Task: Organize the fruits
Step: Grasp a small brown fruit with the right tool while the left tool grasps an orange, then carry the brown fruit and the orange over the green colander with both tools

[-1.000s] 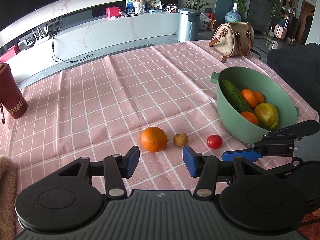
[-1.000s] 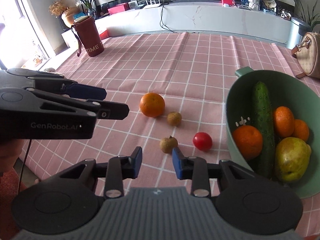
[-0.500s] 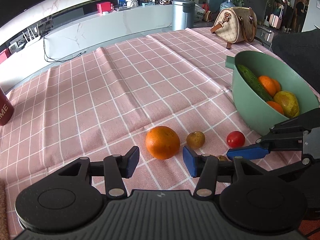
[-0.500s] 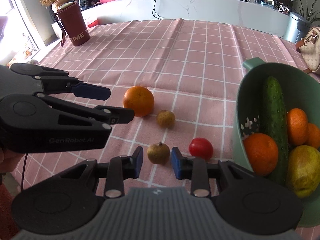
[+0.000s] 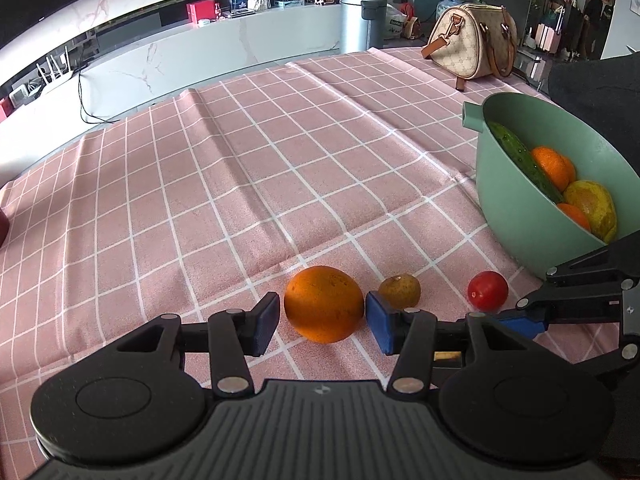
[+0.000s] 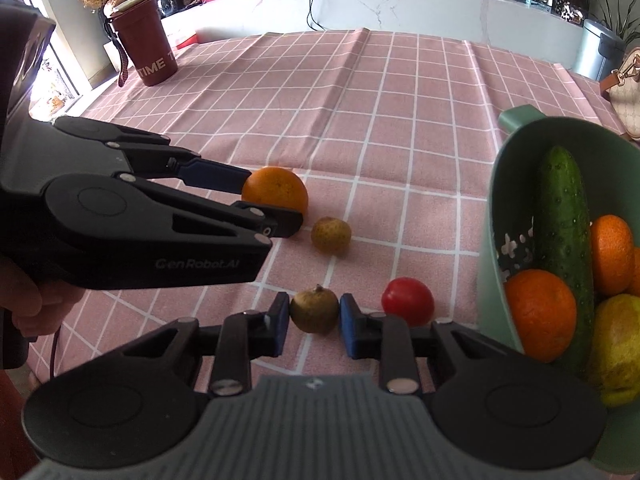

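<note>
Left gripper [image 5: 322, 322], jaws parted, is bracketing the orange [image 5: 324, 309] on the pink checked cloth [image 5: 240, 184]; its right pad [image 5: 378, 326] is touching or nearly touching the fruit's skin, while a sliver of cloth is showing between the left pad [image 5: 264, 322] and the fruit, so no grip can be confirmed. In the right wrist view the same left gripper [image 6: 272, 200] is reaching in from 9 o'clock, and its near finger is hiding the orange's [image 6: 278, 192] lower left edge.

At 3 o'clock of the orange, a small brown fruit [image 5: 400, 290] is sitting on the cloth, partly masked by the right pad. Farther along at 3 o'clock a cherry tomato [image 5: 488, 290] is lying just short of the green bowl [image 5: 516, 208].

Right gripper [image 6: 314, 318], jaws also parted, is straddling a second small brown fruit [image 6: 314, 310]; both pads are lying flush or nearly flush against its sides, and whether they are pressing it cannot be told. In the left wrist view this fruit is almost wholly hidden behind the left gripper's body, and only the right gripper's [image 5: 524, 322] blue tip and black linkage are entering from 3 o'clock.

The bowl [image 6: 504, 184] is holding a cucumber [image 6: 560, 224], oranges [image 6: 540, 312] and a yellow-green pear [image 6: 616, 352]; its right side is being cut off by the frame edge, and the right gripper's body is covering its lower rim.

At 11 o'clock a dark red cup [image 6: 144, 52] is standing on the cloth. A handbag [image 5: 472, 44] is resting at 1 o'clock on the far edge.
</note>
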A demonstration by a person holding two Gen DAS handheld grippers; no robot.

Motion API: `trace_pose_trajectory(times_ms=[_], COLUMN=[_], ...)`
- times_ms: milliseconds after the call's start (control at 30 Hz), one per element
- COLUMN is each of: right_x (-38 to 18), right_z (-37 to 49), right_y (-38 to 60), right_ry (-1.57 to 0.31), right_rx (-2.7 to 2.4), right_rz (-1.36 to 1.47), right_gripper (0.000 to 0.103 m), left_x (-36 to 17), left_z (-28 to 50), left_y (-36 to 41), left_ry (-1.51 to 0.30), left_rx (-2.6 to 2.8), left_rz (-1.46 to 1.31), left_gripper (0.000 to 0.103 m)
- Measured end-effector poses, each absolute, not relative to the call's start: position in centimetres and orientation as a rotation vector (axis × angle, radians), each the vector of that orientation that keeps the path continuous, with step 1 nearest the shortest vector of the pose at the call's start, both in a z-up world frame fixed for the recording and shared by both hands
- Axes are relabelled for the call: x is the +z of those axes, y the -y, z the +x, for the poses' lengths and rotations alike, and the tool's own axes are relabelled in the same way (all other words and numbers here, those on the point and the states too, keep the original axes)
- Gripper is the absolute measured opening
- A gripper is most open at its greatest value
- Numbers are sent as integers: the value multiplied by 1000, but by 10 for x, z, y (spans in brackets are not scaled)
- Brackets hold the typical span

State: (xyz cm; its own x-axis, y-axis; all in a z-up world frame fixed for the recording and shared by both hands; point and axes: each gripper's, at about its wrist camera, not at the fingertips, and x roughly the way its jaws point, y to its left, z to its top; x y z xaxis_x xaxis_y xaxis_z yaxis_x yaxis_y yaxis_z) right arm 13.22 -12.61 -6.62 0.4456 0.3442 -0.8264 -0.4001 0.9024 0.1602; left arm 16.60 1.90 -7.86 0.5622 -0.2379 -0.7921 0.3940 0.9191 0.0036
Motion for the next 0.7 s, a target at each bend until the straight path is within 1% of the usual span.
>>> trace_pose_trajectory(times_ms=[100, 133, 433, 700], right_x=[-67, -67, -67, -59], right_z=[132, 132, 131, 122], right_y=[126, 126, 125, 126], right_ry=[-1009, -1009, -1003, -995], right_rx=[462, 462, 458, 491], right_rz=[-62, -62, -64, -66], right_gripper=[23, 23, 22, 22], left_x=[-79, -79, -77, -62], left_z=[167, 167, 165, 147], left_y=[-20, -20, -18, -23], left_ry=[-903, -904, -911, -911], left_rx=[-384, -386, -351, -323], left_rz=[166, 161, 163, 132], left_gripper=[51, 50, 48, 48])
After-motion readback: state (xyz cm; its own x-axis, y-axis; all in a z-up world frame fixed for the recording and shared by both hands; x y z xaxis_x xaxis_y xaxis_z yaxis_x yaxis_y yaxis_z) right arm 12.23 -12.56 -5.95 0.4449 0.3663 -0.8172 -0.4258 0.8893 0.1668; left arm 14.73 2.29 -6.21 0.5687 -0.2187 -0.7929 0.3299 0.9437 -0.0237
